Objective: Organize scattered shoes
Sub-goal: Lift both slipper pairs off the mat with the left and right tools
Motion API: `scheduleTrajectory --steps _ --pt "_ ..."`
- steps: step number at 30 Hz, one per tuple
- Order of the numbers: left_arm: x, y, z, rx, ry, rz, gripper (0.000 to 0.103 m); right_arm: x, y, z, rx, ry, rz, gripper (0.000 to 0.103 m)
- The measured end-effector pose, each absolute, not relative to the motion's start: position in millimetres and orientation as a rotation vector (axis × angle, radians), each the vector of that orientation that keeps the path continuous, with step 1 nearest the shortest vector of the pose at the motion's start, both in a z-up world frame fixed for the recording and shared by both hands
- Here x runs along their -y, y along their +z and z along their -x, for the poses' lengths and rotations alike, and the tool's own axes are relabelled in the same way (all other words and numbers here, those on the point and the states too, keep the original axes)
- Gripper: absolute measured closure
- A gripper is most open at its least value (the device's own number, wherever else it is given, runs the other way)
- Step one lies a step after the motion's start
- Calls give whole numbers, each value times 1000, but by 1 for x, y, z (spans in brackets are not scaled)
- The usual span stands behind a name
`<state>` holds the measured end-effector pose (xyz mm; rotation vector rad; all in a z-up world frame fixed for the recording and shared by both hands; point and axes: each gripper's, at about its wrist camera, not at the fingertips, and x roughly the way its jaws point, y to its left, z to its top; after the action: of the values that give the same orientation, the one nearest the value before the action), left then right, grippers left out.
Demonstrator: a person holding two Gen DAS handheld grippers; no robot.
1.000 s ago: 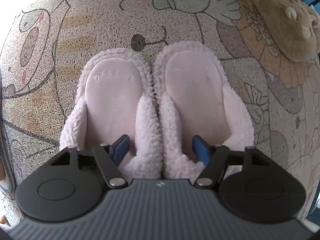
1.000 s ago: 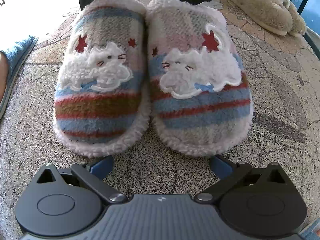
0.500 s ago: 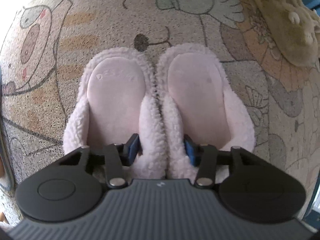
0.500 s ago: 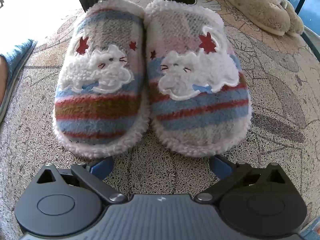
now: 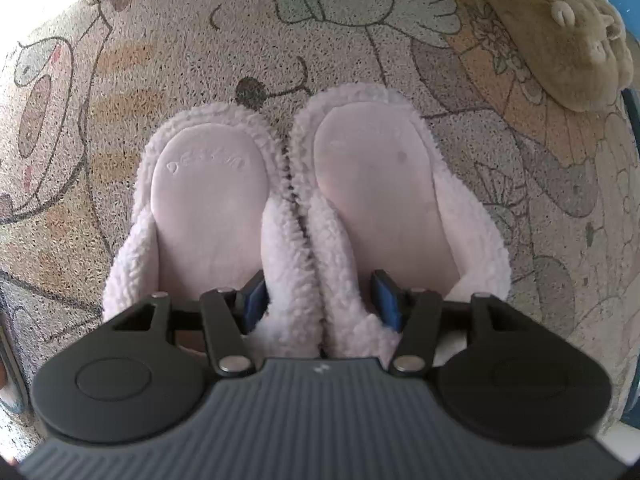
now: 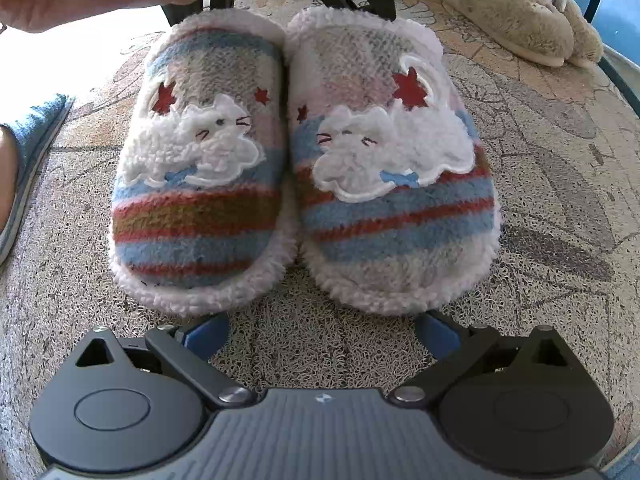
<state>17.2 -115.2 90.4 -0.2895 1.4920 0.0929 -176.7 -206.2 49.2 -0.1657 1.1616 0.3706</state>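
In the left wrist view, the left gripper [image 5: 318, 298] pinched the touching inner walls of the pink slippers [image 5: 304, 216], which lay side by side on the patterned mat [image 5: 132, 60]. In the right wrist view, the right gripper [image 6: 322, 338] stood wide apart and empty, just short of the striped toes [image 6: 300, 200].

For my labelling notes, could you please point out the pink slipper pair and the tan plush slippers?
pink slipper pair [image 5: 208, 208]: left wrist view, left slipper's insole.
tan plush slippers [image 6: 512, 20]: right wrist view, nearer slipper's upper.
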Motion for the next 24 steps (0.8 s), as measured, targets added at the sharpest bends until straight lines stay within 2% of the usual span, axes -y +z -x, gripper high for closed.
scheduleTrajectory --steps 10,12,18,24 --pt "123 93 -13 -1441 121 236 63 205 45 177 -1157 368 154 0" --pt "122 95 -13 -1434 119 233 68 206 47 178 -1155 367 144 1" --pt "119 102 -14 -1422 99 239 71 207 52 175 -1155 364 110 8" --pt "115 110 -15 -1409 79 245 71 203 59 168 -1143 366 122 9"
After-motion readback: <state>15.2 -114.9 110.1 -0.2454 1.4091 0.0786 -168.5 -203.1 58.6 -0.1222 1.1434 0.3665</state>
